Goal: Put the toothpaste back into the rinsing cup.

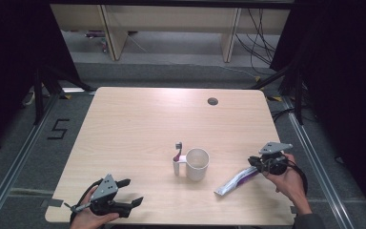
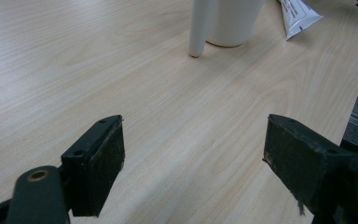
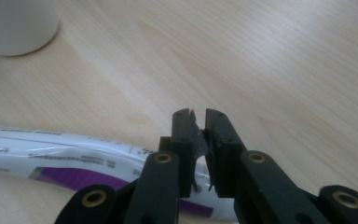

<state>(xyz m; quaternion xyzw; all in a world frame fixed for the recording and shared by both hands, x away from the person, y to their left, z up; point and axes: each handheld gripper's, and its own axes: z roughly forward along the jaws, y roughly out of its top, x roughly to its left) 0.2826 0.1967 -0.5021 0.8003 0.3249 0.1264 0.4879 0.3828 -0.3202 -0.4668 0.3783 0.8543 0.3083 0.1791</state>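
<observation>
Right gripper [image 3: 198, 140] fingers shut, tube beneath | left gripper [image 2: 193, 154] fingers wide, empty | tube [image 1: 236, 182]: white-purple, flat

White-and-purple soft plastic toothpaste tube [image 1: 237, 182]: lies flat on the light wooden tabletop [image 1: 138, 124], long axis slanted, its crimped flat end nearest the white ceramic cup [image 1: 198, 164] and just to its right, apart from it. Far end is pinched between the closed jaws of the right gripper [image 3: 199, 135]. Printed text runs along the white face [image 3: 51, 151]; a purple band below.
</observation>
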